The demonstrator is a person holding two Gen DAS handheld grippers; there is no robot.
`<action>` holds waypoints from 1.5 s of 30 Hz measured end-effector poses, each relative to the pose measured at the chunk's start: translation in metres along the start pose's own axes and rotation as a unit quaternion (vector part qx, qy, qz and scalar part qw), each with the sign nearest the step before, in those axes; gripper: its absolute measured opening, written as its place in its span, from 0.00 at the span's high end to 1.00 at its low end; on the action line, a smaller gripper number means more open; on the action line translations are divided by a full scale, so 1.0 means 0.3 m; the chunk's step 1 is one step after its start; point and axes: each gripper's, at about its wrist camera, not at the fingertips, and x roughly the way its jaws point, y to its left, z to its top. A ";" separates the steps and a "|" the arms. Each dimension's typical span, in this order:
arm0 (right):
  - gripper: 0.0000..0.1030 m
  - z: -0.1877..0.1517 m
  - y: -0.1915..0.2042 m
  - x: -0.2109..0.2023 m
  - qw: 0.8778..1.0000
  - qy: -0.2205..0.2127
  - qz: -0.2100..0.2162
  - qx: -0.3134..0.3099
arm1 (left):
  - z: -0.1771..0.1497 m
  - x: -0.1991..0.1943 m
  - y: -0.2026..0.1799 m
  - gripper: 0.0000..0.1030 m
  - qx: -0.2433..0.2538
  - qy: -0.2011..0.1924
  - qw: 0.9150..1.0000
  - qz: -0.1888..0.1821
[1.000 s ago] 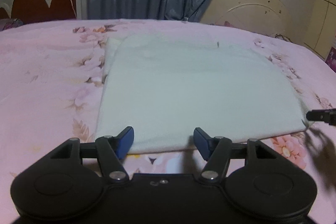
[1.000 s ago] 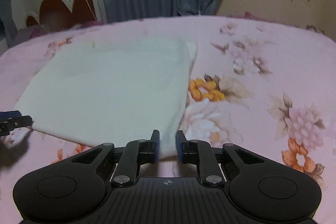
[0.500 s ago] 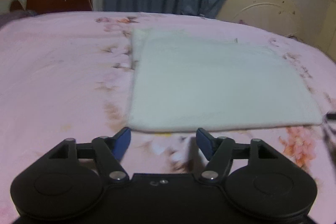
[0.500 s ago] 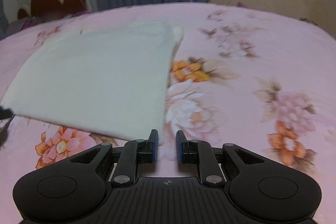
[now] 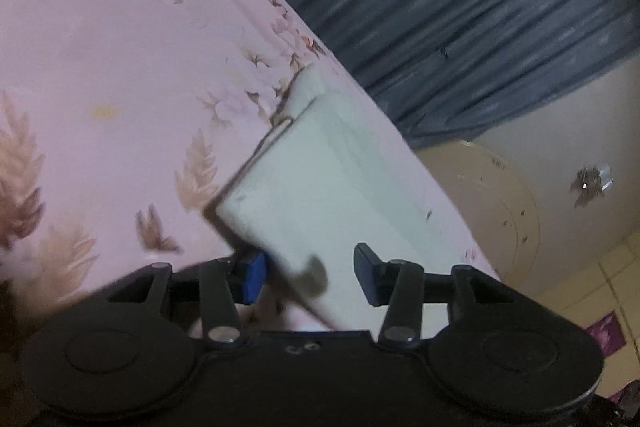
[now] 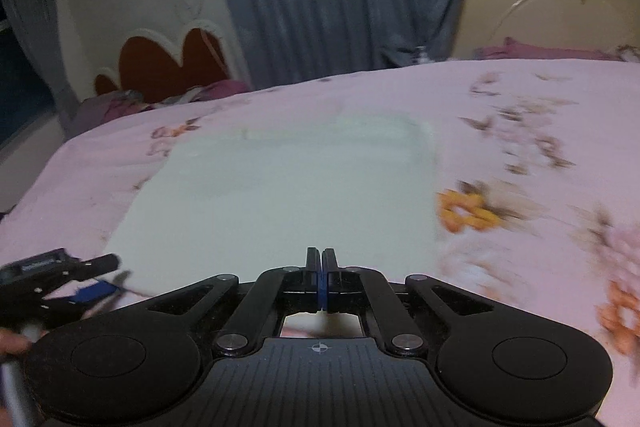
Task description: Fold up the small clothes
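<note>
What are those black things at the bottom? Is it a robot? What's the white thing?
No robot: a person holds a black claw in each hand, and a little camera on each claw looks out along its two fingers. One picture comes from the left claw, tipped sideways, the other from the right claw. A pale cloth lies on a pink flowered bedsheet. The right claw is pinched shut at the cloth's near edge, apparently gripping it. The left claw is closing, with a corner of the cloth between its fingers, not yet squeezed.
</note>
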 end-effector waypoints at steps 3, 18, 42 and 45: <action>1.00 0.049 0.053 0.098 1.000 0.010 0.011 -0.007 | 0.008 0.034 0.006 0.59 -0.018 -0.016 1.000 -0.009; 1.00 0.141 0.174 0.442 0.999 0.031 0.002 -0.022 | 0.077 0.160 0.038 0.89 -0.074 -0.010 0.997 -0.024; 1.00 0.187 -0.230 0.293 0.992 -0.004 0.033 0.123 | 0.033 0.131 -0.566 0.93 0.221 0.004 0.975 -0.011; 1.00 0.196 -0.361 0.215 0.988 -0.024 0.020 0.152 | -0.069 0.177 -0.710 0.93 0.248 0.031 0.968 -0.037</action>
